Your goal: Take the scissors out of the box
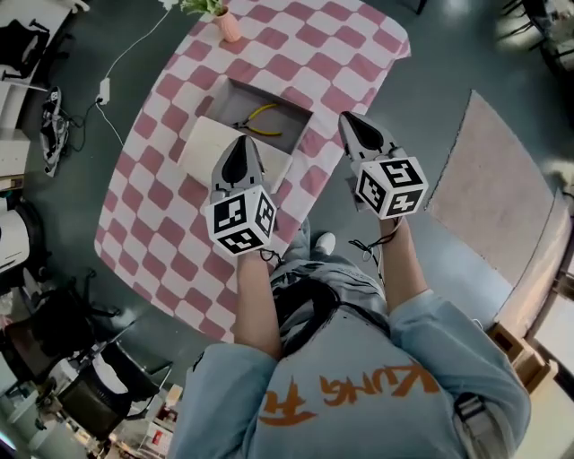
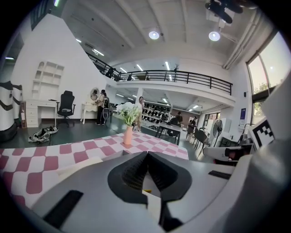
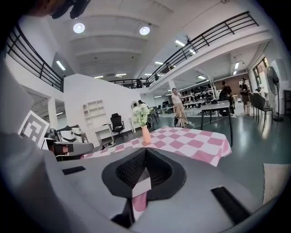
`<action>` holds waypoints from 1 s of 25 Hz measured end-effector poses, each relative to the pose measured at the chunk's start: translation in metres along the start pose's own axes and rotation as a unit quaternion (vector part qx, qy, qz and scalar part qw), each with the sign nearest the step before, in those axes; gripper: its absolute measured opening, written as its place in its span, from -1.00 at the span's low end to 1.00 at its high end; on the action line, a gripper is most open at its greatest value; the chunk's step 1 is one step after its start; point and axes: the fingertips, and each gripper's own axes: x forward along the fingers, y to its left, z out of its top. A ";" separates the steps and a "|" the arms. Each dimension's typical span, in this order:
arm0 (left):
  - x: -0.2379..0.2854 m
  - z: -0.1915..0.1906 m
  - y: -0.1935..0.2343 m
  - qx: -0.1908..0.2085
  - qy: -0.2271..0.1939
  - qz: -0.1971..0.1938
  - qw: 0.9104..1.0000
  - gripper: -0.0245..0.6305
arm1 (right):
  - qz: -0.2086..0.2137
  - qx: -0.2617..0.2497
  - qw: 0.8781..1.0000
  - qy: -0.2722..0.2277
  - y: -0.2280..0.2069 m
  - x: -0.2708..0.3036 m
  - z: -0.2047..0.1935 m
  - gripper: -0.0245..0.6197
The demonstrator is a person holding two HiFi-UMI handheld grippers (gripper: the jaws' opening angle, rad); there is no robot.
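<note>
We judge that nothing is done yet: the scissors point(image 1: 260, 121) lie in the open box point(image 1: 235, 97) at upper middle, while the left gripper point(image 1: 241, 148) and right gripper point(image 1: 352, 125) hover near, jaws clenched on nothing.

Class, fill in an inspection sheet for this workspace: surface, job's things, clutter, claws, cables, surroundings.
Surface: table under a pink-and-white checked cloth.
Job's things: open box on the cloth, yellow-handled scissors lying inside.
Clutter: pink vase with flowers at the far edge.
Claws: left claw above the box's near side, right claw near the table's right edge; both shut, empty.
Cables: white cable on the floor left of the table.
Surroundings: grey floor, rug to the right.
</note>
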 end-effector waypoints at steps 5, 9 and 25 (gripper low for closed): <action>0.001 -0.003 0.032 -0.032 -0.004 0.034 0.999 -0.86 | 0.051 -0.040 0.997 0.038 0.030 0.039 -0.005 -0.93; 0.004 -0.005 0.051 -0.050 -0.007 0.049 0.998 -0.86 | 0.083 -0.081 0.991 0.067 0.052 0.067 -0.009 -0.93; 0.010 -0.010 0.095 -0.103 -0.023 0.085 0.991 -0.86 | 0.215 -0.242 0.915 0.240 0.120 0.143 -0.063 -0.93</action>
